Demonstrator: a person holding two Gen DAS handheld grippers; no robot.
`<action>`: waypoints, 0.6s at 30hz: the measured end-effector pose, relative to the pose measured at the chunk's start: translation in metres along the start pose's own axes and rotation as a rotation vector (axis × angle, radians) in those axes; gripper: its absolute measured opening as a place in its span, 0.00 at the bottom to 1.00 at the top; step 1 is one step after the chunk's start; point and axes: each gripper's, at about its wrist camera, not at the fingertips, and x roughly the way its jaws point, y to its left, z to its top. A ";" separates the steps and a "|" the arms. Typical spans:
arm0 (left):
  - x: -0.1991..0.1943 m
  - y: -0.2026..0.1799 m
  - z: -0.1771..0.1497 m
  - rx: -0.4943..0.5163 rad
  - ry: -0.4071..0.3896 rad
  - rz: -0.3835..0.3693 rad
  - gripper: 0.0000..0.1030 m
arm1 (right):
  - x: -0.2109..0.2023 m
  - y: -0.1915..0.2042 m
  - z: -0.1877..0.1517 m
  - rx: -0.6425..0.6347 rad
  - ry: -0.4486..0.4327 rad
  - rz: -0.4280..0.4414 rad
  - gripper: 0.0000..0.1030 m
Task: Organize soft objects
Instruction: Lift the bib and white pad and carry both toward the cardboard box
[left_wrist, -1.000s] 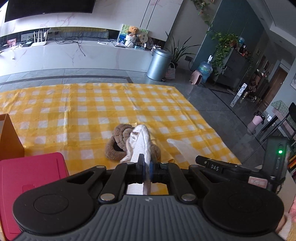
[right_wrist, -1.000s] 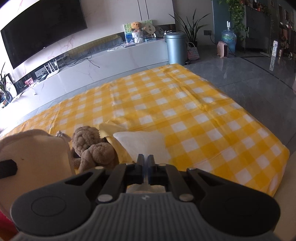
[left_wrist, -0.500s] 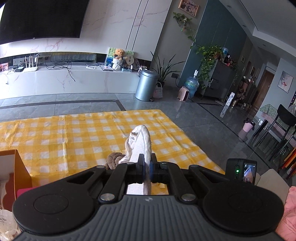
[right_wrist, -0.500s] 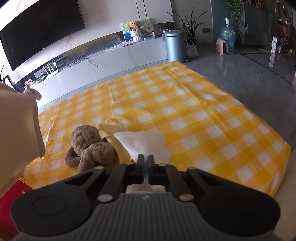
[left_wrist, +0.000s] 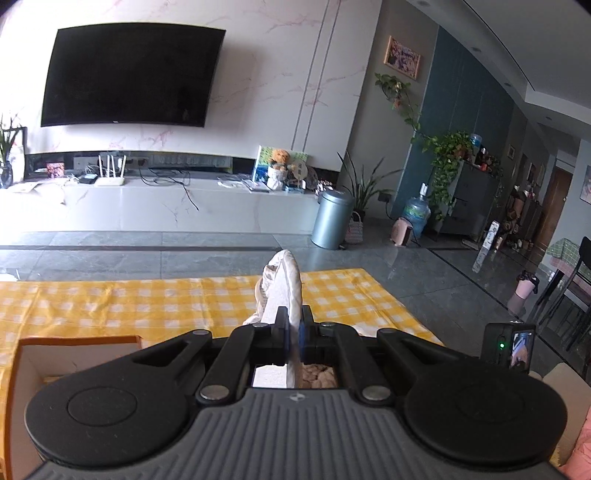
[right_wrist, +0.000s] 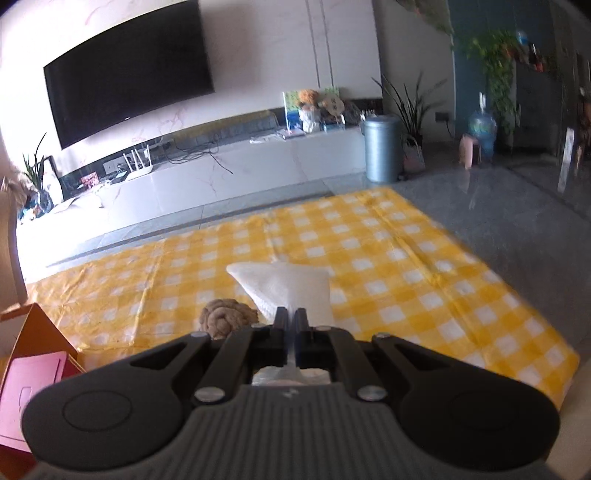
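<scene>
My left gripper (left_wrist: 293, 325) is shut on a cream fabric piece (left_wrist: 284, 280) that stands up between its fingers, high above the yellow checked mat (left_wrist: 147, 302). In the right wrist view my right gripper (right_wrist: 293, 321) is shut on the near edge of a white cloth (right_wrist: 288, 284), which is raised off the yellow checked mat (right_wrist: 406, 266). A brown plush toy (right_wrist: 225, 317) lies on the mat just left of the right gripper. Only a sliver of the plush (left_wrist: 317, 373) shows under the left gripper's body.
An open orange cardboard box (left_wrist: 74, 339) stands at the mat's near left, seen again as box (right_wrist: 40, 332) with a pink lid (right_wrist: 33, 376) beside it. A small camera unit (left_wrist: 509, 345) sits at the right. A grey bin (left_wrist: 332, 221) and TV console stand beyond the mat.
The left gripper rose and tilted up with the cream fabric, and the plush dropped below its view. The right gripper lifted the white cloth off the mat.
</scene>
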 end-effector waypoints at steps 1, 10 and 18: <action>-0.012 0.007 0.001 -0.002 -0.028 0.020 0.05 | -0.008 0.013 0.004 -0.039 -0.021 -0.004 0.00; -0.082 0.082 0.003 -0.143 -0.165 0.132 0.05 | -0.078 0.126 0.031 -0.118 -0.142 0.221 0.00; -0.101 0.148 -0.013 -0.273 -0.229 0.273 0.05 | -0.099 0.231 0.025 -0.241 -0.138 0.402 0.00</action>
